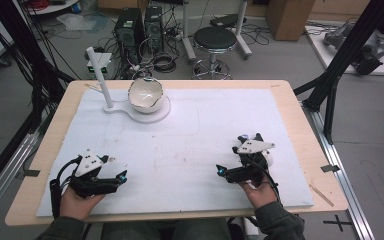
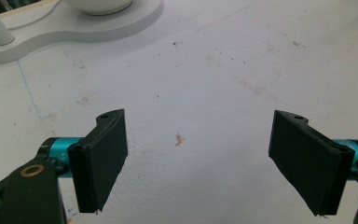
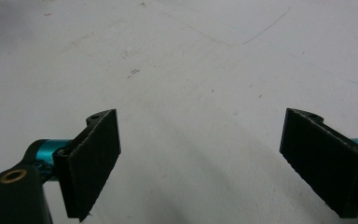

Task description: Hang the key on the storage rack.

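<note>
Bowl (image 1: 146, 94) sits on its white stand (image 1: 145, 114) with the peg (image 1: 100, 75), well ahead of the left hand-held gripper (image 1: 121, 176). Both it and the right hand-held gripper (image 1: 222, 171) rest low on the surface (image 1: 200, 135), jaws spread wide and empty, likely poised to start.

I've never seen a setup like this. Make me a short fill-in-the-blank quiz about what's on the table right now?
1. The bowl sits on a white stand whose colour is ____.
2. The jaws of the left gripper stand ____, nothing between them.
3. The right gripper holds ____.
4. A white rod rises to the ____ of the bowl in the high view.

Missing words: white; open; nothing; left
</note>
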Available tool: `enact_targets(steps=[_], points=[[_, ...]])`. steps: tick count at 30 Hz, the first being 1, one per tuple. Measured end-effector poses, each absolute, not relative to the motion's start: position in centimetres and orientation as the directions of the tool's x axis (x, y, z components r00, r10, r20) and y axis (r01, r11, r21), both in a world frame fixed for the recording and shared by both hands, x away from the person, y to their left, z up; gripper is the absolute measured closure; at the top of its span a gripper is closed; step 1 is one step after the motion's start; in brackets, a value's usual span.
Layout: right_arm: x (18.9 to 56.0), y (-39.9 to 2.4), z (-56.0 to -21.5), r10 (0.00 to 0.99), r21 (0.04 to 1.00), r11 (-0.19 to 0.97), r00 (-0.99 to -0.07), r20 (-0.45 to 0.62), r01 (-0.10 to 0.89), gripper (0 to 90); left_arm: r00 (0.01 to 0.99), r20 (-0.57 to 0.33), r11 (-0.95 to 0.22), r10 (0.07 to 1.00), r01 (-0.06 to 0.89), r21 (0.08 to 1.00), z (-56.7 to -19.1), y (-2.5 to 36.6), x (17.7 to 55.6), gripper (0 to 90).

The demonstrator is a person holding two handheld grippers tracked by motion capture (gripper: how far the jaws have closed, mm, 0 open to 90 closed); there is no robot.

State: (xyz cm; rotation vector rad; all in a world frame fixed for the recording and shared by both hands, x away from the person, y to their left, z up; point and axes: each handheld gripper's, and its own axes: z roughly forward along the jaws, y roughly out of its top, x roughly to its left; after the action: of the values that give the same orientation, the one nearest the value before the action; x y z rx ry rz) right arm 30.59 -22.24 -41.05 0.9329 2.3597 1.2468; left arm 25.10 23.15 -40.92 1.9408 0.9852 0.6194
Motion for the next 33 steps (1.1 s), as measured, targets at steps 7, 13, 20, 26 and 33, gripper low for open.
enact_targets(steps=[7, 13, 20, 26, 33], points=[[30.5, -22.4, -41.0, 0.674, 0.823, 0.409, -0.738, 0.019, 0.394, 11.5, 0.569, 0.050, -0.328, 0.821, 0.397, 0.857, -40.9, 23.2, 25.1, 19.8], [30.3, -22.5, -40.8, 0.677, 0.824, 0.402, -0.736, 0.026, 0.398, 11.5, 0.566, 0.053, -0.327, 0.823, 0.395, 0.859, -40.8, 23.2, 25.0, 19.8], [30.3, -22.6, -40.3, 0.681, 0.833, 0.389, -0.732, 0.028, 0.394, 11.5, 0.565, 0.053, -0.326, 0.824, 0.394, 0.859, -40.8, 23.4, 24.9, 19.9], [30.2, -23.3, -39.5, 0.686, 0.841, 0.382, -0.727, 0.018, 0.382, 11.5, 0.564, 0.056, -0.326, 0.824, 0.391, 0.861, -40.8, 23.3, 24.9, 19.9], [30.4, -23.8, -38.7, 0.697, 0.846, 0.371, -0.717, 0.020, 0.384, 11.5, 0.562, 0.057, -0.324, 0.825, 0.389, 0.863, -40.7, 23.4, 24.9, 19.9]])
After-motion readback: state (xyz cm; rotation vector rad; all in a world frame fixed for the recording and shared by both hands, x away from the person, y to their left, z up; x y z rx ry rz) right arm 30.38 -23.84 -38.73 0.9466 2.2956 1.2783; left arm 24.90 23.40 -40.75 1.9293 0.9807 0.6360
